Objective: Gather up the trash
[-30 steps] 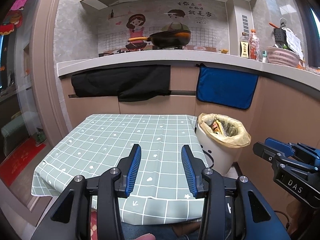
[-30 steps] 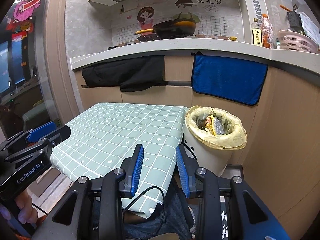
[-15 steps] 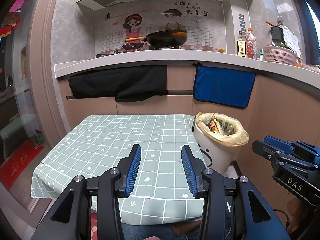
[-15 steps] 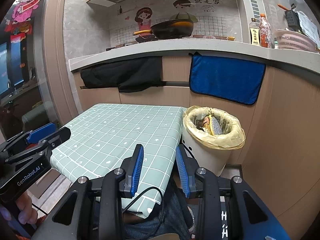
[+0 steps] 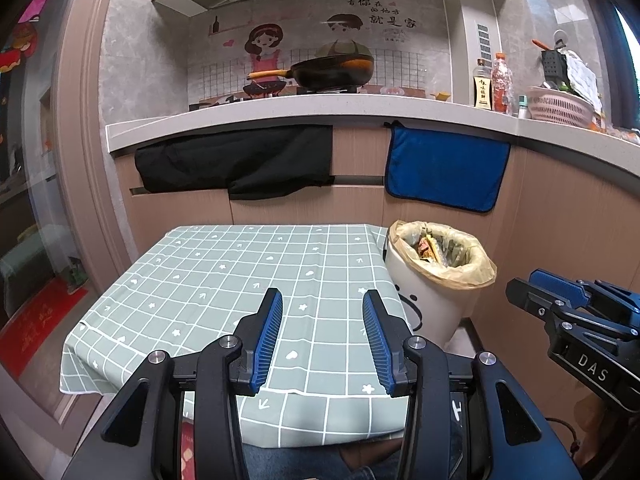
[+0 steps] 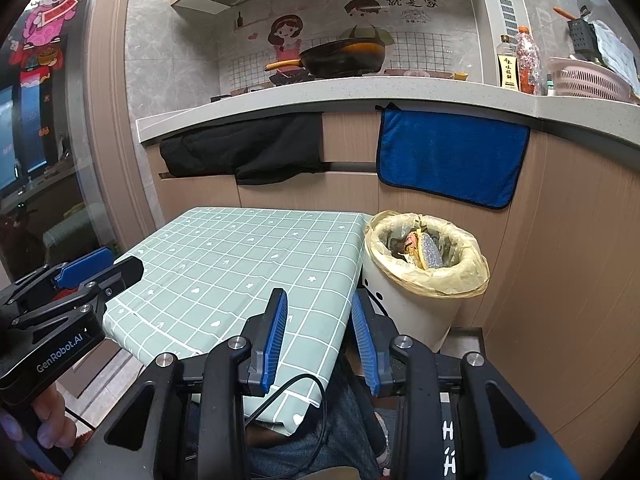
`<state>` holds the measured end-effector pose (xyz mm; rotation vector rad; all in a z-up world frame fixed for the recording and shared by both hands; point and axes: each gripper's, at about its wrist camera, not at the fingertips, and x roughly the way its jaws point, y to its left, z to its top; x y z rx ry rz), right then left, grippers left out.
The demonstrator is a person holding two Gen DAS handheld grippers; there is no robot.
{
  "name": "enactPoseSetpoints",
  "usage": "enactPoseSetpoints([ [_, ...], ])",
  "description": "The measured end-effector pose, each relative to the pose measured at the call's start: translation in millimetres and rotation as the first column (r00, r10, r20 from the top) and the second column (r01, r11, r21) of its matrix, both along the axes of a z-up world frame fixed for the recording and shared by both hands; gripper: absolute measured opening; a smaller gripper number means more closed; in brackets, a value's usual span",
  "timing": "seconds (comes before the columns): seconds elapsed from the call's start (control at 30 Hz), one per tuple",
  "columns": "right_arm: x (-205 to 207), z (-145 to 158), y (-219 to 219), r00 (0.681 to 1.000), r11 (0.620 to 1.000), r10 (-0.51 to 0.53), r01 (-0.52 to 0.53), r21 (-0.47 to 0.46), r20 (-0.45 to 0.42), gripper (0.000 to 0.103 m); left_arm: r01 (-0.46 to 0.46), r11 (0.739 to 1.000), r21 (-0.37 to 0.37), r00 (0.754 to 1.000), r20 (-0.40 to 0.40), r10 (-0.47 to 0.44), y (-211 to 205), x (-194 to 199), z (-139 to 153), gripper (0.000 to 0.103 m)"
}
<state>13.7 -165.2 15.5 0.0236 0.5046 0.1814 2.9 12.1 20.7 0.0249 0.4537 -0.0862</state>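
Looking along the left wrist view, the left gripper (image 5: 322, 336) hangs over the near edge of a table (image 5: 224, 280) covered in a green checked cloth, its blue-padded jaws standing well apart with nothing between them. To the right of the table, touching its corner, stands a white trash bin (image 5: 430, 304) lined with a yellowish bag, and crumpled wrappers (image 5: 434, 248) lie inside it. The right gripper (image 5: 568, 308) shows at the right edge. Behind, a blue towel (image 5: 444, 168) and a black cloth (image 5: 236, 164) hang from the counter.

From the right wrist view, the right gripper (image 6: 320, 338) hovers between the table corner (image 6: 312, 280) and the bin (image 6: 416, 308), jaws parted more narrowly and gripping nothing. The wrappers (image 6: 424, 250) fill the bag. At left a hand (image 6: 48, 420) holds the left gripper (image 6: 80, 280)
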Motion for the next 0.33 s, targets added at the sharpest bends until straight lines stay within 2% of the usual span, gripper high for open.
enactPoseSetpoints([
  [0.33, -2.4, -0.7, 0.8, 1.0, 1.0, -0.006, 0.006, 0.002, -0.01, 0.032, 0.03, 0.999, -0.012, 0.999, -0.017, -0.03, 1.1, 6.4, -1.2, 0.043],
])
